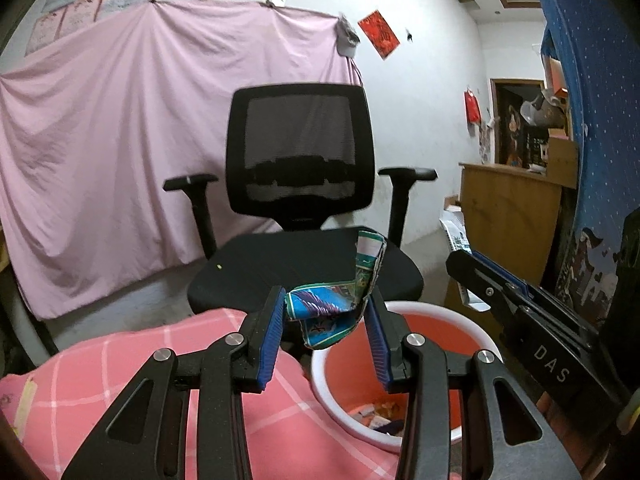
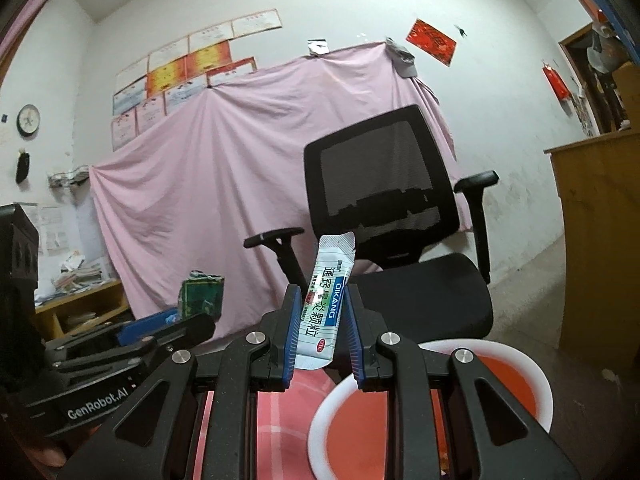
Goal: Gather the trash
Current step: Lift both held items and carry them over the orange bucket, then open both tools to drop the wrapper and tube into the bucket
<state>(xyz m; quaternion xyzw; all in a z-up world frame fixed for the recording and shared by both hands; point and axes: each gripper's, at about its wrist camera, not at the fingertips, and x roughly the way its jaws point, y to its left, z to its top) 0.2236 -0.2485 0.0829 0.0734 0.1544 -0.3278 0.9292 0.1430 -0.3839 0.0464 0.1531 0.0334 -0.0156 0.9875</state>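
Left gripper [image 1: 326,320] pinches crumpled wrapper [image 1: 340,304], right gripper [image 2: 320,320] clamps sachet [image 2: 326,304]; both poised above bin [image 1: 400,312] rim, ready for drop.

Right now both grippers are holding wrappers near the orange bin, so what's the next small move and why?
Probably ease the left gripper a little forward and right, then open it. Its crumpled blue-green wrapper hangs at the near rim of the orange bin, not clearly over the opening, and trash already lies inside. The right gripper, clamping a white sachet, could follow.
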